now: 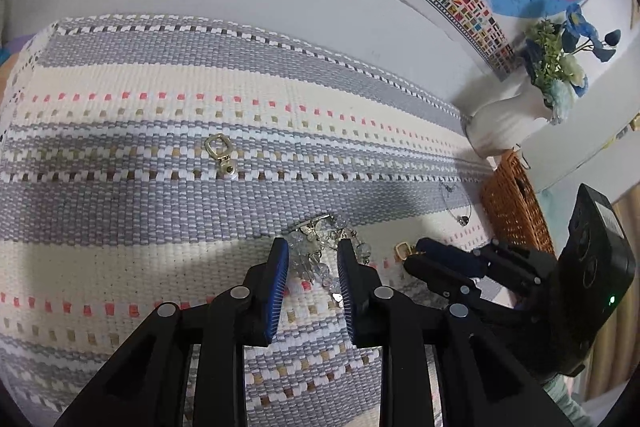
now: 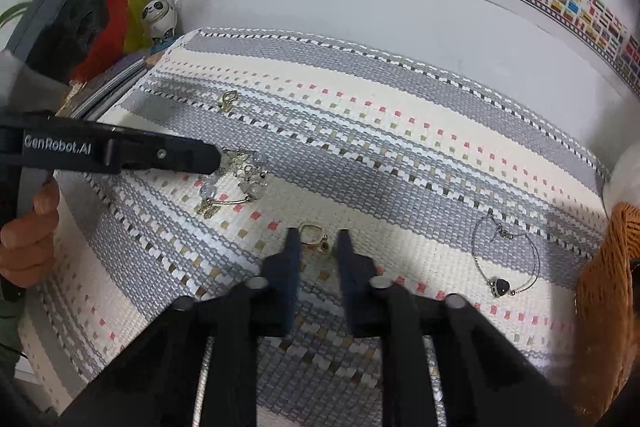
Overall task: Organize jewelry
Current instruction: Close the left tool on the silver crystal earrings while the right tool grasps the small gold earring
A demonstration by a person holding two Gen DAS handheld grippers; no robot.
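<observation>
A clear crystal bead bracelet (image 1: pixel 316 255) with a gold butterfly charm lies on the striped woven mat (image 1: pixel 160 99). My left gripper (image 1: pixel 313 251) is open, its blue pads on either side of the bracelet; the bracelet also shows in the right wrist view (image 2: pixel 240 175). My right gripper (image 2: pixel 318 239) is open around a small gold earring (image 2: pixel 314 233), seen at its tip in the left wrist view (image 1: pixel 402 250). A second gold earring (image 1: pixel 220 151) lies alone further back (image 2: pixel 227 101). A thin silver bangle with a dark heart (image 2: pixel 502 259) lies to the right.
A wicker basket (image 1: pixel 512 203) stands at the mat's right edge (image 2: pixel 608 287). A white vase with blue flowers (image 1: pixel 508 119) stands behind it. A panda figure (image 2: pixel 160 15) and plants stand at the back left. A flag-bordered map covers the wall.
</observation>
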